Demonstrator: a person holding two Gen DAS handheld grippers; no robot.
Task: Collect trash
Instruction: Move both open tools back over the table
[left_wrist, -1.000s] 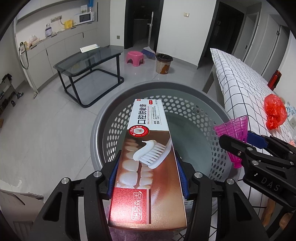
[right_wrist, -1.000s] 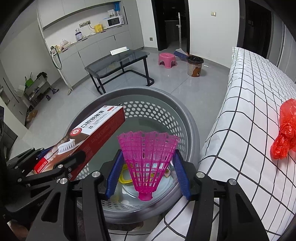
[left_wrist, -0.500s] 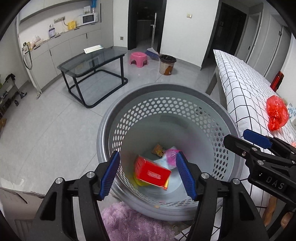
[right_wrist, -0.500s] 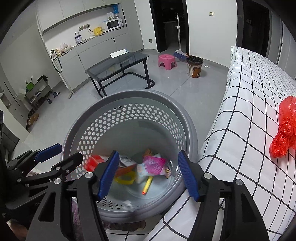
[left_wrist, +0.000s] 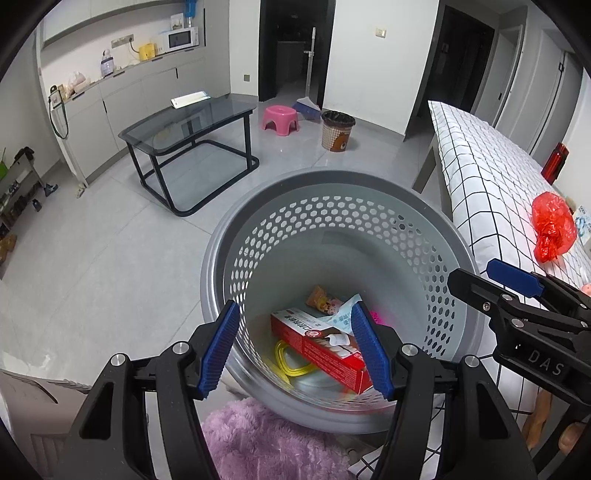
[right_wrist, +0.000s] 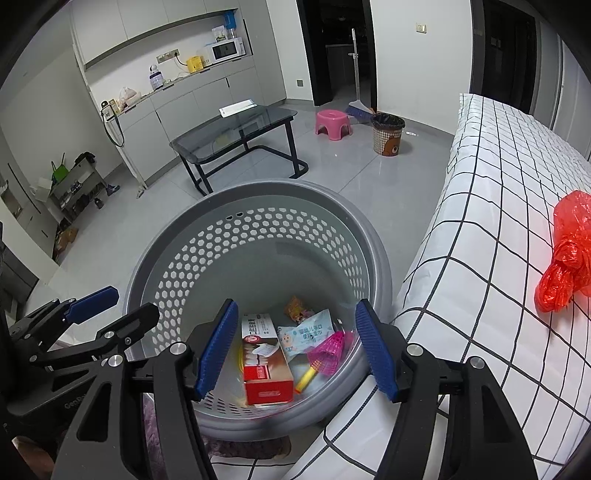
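Both held above the round grey perforated plastic basket (left_wrist: 332, 206), pointing down into it. Left tongs (left_wrist: 297, 350) spread wide, nothing between the blue pads, jaws just opened. Right tongs (right_wrist: 295, 349) likewise wide and empty, jaws just opened too.

At the bottom of the basket: a red and white cardboard toothpaste box (right_wrist: 264, 363) lying flat, a pink plastic shuttlecock (right_wrist: 328, 350) on its side just beside the box, toward the bed side of the basket. Between box and shuttlecock, a pale blue wet-wipe packet (right_wrist: 304, 334) and a small yellow stick (right_wrist: 306, 376). Toward the far wall of the basket, a small orange snack wrapper (right_wrist: 297, 306). Under the box, a yellow plastic loop (left_wrist: 291, 363).

Beside the basket, a bed with a white black-checked sheet (right_wrist: 491, 229); on it, well apart from the basket, a crumpled red plastic bag (right_wrist: 569, 258). Against the near wall of the basket, on the floor, a fluffy lilac rug (left_wrist: 266, 443).
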